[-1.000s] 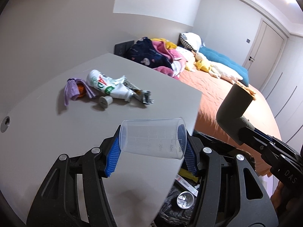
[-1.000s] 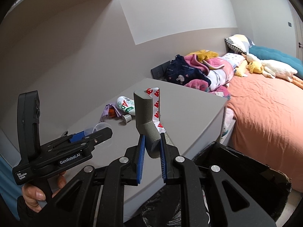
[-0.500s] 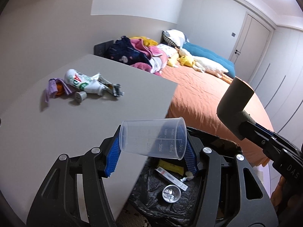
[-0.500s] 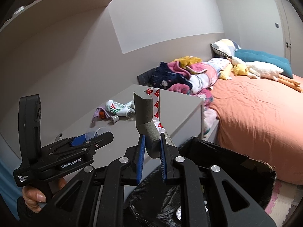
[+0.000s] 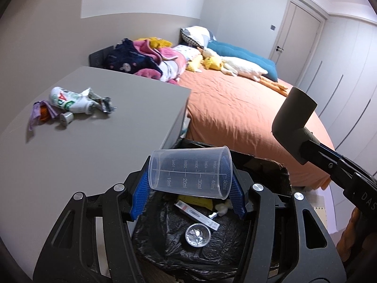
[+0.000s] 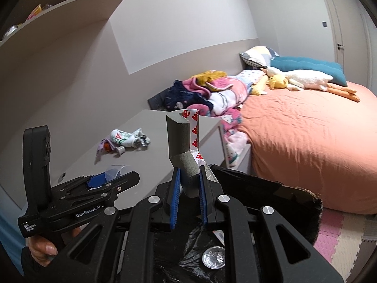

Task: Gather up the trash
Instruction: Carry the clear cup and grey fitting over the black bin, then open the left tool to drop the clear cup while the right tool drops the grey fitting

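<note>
My left gripper (image 5: 189, 186) is shut on a clear plastic measuring cup (image 5: 190, 173), held sideways above a black-lined trash bin (image 5: 266, 165). My right gripper (image 6: 189, 188) is shut on a bent grey foam piece (image 6: 180, 141) with red-and-white tape on its side; the same foam piece (image 5: 293, 108) shows at the right of the left wrist view. Inside the bin lie a small foil cup (image 5: 197, 234) and a white box (image 5: 196, 214). On the grey table (image 5: 82, 146) remain a crushed white bottle (image 5: 68, 100), a purple wrapper (image 5: 38, 113) and a small cap (image 5: 66, 118).
An orange bed (image 5: 235, 103) with pillows, soft toys and piled clothes (image 5: 146, 59) lies beyond the table and bin. A shelf (image 6: 59, 11) hangs over the table. A hand (image 6: 43, 247) holds the left gripper's handle. Pink foam mats (image 6: 339, 235) cover the floor.
Both grippers have swung from over the table to above the trash bin, still holding the cup and foam. The bin's inside has come into view.
</note>
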Tool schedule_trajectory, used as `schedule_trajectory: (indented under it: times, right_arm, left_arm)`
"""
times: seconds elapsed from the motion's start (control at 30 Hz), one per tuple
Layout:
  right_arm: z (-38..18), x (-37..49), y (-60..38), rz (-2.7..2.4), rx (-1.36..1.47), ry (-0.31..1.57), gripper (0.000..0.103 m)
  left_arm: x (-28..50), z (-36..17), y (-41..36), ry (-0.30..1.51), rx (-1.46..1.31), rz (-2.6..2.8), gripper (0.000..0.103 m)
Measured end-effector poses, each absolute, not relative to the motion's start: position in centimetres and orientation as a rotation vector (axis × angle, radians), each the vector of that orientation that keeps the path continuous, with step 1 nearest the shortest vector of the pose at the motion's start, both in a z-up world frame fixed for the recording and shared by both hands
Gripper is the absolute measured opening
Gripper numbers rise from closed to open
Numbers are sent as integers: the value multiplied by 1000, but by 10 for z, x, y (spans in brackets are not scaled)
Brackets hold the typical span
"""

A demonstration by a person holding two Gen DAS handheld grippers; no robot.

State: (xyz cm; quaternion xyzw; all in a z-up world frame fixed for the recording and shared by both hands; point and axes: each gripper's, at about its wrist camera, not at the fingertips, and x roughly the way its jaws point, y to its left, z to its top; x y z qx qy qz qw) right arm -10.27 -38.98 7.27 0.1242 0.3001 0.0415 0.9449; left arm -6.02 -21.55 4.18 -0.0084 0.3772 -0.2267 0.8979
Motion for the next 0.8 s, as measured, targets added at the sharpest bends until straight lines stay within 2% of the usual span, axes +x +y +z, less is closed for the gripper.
schedule_trajectory:
  times: [0.8]
  right_arm:
    - [65,-117,-432,-21,293,618,17]
  left_arm:
    - [-61,26,-269,831,53,-580,56]
